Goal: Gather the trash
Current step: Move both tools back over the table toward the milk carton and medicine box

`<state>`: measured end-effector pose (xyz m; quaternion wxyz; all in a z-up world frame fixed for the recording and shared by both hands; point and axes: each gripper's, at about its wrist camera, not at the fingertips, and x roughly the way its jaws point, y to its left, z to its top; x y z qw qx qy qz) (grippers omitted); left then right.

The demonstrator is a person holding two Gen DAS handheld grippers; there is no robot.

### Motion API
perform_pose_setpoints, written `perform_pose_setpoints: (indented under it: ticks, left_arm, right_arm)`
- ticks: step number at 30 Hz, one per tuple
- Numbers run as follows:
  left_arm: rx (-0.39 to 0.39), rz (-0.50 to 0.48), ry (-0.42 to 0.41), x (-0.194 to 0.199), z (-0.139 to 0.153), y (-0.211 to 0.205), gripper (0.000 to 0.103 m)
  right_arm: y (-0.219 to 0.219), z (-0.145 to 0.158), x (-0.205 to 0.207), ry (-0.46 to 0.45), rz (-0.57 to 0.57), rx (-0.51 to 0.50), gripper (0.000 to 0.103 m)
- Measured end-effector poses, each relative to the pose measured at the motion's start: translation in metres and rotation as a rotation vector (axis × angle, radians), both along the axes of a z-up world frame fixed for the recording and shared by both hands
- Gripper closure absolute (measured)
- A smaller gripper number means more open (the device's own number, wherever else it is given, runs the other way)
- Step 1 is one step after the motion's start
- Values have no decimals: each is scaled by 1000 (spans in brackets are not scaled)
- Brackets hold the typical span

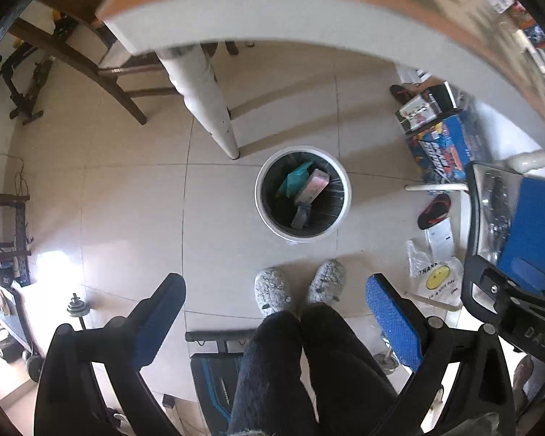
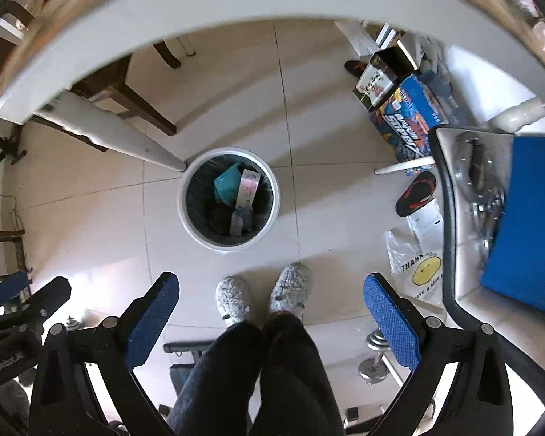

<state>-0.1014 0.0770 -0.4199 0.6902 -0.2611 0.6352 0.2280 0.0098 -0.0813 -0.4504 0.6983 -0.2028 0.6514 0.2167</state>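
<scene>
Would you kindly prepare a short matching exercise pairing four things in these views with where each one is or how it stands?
Things:
1. teal wrapper
2. smiley plastic bag
3. black sandal
4. left hand-held gripper

Descriptions:
A. open, holding nothing
B. flat on the floor tiles, printed with a yellow face
C. inside the white bin, beside a pink box
D. on the floor next to the blue game box

Pairs: 1-C, 2-B, 3-D, 4-A
</scene>
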Motion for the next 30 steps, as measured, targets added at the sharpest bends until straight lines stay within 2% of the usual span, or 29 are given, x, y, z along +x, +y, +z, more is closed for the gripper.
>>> perform_pose_setpoints:
  ticks: [3, 7, 12, 15, 17, 21, 25, 27, 28, 30]
  left_arm:
    - [-8, 3, -20, -7, 28, 1, 1]
    - [39, -15, -43, -6, 68, 4, 2]
    - [159, -38, -115, 20, 120, 20, 2]
    - [240, -56, -157, 55, 150, 33, 1]
    - [267, -61, -185, 78, 165, 42, 1]
    - [247, -87, -202, 141, 176, 63, 1]
    - [246, -140, -198, 227, 182, 76, 1]
    - [278, -226, -190, 284, 177, 76, 1]
    - [297, -262, -185, 299, 177, 75, 1]
    - [363, -381, -138, 356, 164, 69, 1]
  right_arm:
    - [-5, 32, -9, 15, -5, 19, 1]
    - [-8, 80, -16, 16, -21, 68, 1]
    - [-5, 140, -1, 6, -88, 181, 1]
    - [-3, 167, 21, -10, -138, 226, 1]
    - [-5, 186, 47, -32, -183, 258, 1]
    - [-12, 210, 114, -76, -277, 268, 1]
    - [-22, 206, 202, -65, -373, 260, 1]
    - [-24, 198, 252, -51, -416, 255, 1]
    - [-23, 191, 271, -41, -429, 250, 1]
    - [-25, 175, 328, -18, -472, 237, 1]
